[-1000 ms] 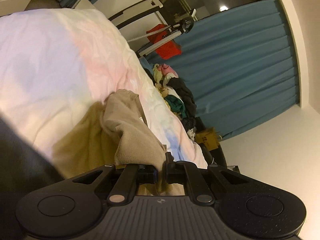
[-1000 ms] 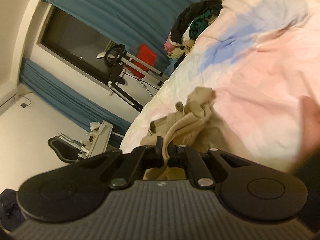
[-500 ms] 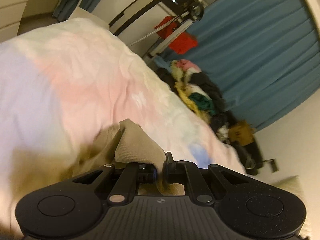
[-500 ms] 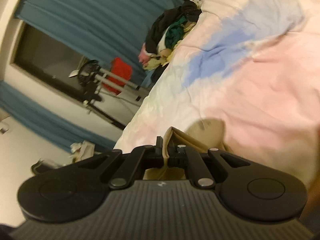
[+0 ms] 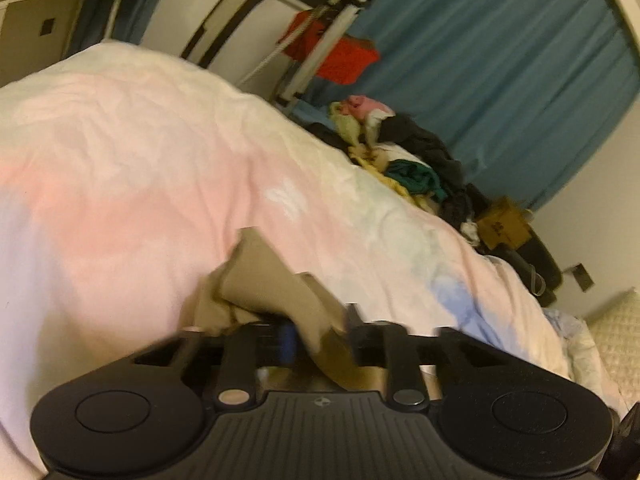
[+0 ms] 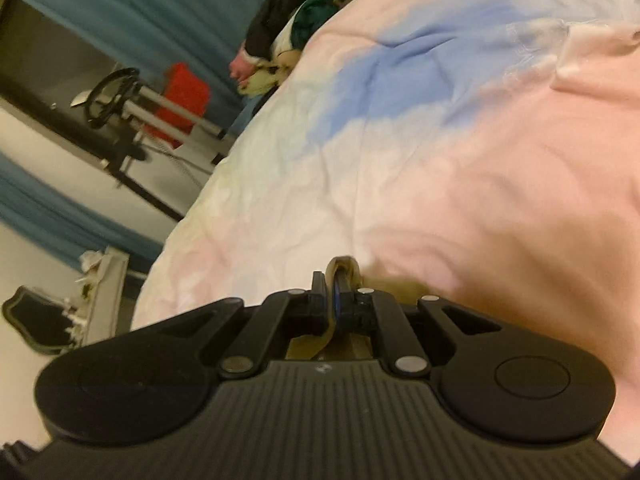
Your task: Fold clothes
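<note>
While both tools stay clenched on the tan garment (image 5: 272,292), left tool (image 5: 320,328) and right tool (image 6: 340,300) have swept lower over the bed (image 5: 140,168), likely laying a fold.

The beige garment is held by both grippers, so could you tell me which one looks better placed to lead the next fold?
Probably the left gripper: more of the beige garment shows bunched ahead of it.

**Dim, warm-toned frames softened by motion blur**

Lit low and yellowish indoors, with no lamp in view. Smeared by motion at the left gripper (image 5: 322,330) and beige garment (image 5: 272,284); soft across the pastel duvet (image 6: 460,184). Bent by fisheye curvature along the blue curtain (image 5: 500,60). Shadowed beneath the right gripper (image 6: 334,304).
</note>
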{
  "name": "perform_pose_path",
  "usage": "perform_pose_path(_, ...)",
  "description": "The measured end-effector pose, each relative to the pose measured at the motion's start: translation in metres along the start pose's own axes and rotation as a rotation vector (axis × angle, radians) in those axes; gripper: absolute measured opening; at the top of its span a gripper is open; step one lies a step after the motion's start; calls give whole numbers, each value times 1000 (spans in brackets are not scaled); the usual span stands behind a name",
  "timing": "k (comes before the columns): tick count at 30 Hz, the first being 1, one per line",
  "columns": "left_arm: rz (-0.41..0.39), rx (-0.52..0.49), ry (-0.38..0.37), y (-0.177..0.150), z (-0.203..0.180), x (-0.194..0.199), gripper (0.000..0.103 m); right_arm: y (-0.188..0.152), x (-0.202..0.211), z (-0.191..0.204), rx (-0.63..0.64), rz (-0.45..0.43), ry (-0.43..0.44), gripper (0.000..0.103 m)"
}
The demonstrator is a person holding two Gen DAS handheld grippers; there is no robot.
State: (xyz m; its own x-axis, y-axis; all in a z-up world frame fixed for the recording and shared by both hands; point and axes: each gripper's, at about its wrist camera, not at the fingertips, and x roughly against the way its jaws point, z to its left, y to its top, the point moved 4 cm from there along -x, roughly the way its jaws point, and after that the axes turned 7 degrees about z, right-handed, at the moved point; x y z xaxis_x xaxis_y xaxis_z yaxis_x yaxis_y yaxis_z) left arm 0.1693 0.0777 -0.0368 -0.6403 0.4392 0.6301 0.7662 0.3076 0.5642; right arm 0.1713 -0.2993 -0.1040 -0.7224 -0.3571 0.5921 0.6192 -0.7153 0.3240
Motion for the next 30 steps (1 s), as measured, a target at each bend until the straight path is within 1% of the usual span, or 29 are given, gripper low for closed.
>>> perform_pose_path(1,-2,-33,-15,0,-5,7,64,-2,8,5,14,5,28,9)
perform_pose_path(2,-6,-72,-28,-2,-11,15,72,-4,17,11,30,9,57,17)
perform_pose_path(3,-10,-110,-37,-5,-17,23,75,-8,27,18,75,5,67,43)
perform_pose_path(4,-15,-145,-40,-9,-22,31,80,-12,36,27,135,-2,73,63)
perform_pose_path(5,-20,-181,-41,-13,-28,38,81,-17,46,35,194,-12,82,94)
perform_pose_path(6,-22,-221,-38,-17,-34,43,81,-23,56,42,254,-34,97,96)
perform_pose_path(7,-26,-258,-29,-22,-39,47,83,-29,64,48,312,-56,111,95)
perform_pose_path(9,-39,-313,24,-30,-42,49,84,-44,74,58,428,-85,119,95)
perform_pose_path(11,-24,-318,78,-31,-38,39,85,-54,71,62,513,-90,91,95)
perform_pose_path(14,20,-302,125,-27,-26,11,84,-62,51,66,604,-55,47,94)
perform_pose_path(15,24,-299,146,-26,-22,3,84,-63,42,67,622,-36,37,91)
perform_pose_path(16,21,-298,163,-23,-19,-4,84,-64,33,66,637,-20,10,85)
perform_pose_path(17,18,-297,181,-21,-16,-12,84,-64,23,65,651,-5,-21,68)
perform_pose_path(18,15,-294,196,-19,-13,-18,84,-65,13,65,665,10,-51,60)
perform_pose_path(19,13,-290,202,-16,-11,-23,84,-65,3,64,679,25,-81,57)
perform_pose_path(21,10,-300,209,-16,-12,-27,84,-63,-17,64,694,23,-112,49)
perform_pose_path(24,6,-315,221,-15,-13,-32,84,-53,-41,64,707,4,-159,47)
perform_pose_path(27,2,-330,233,-14,-14,-37,85,-47,-57,60,689,2,-169,47)
perform_pose_path(30,-3,-345,244,-13,-14,-43,85,-49,-62,56,702,4,-177,47)
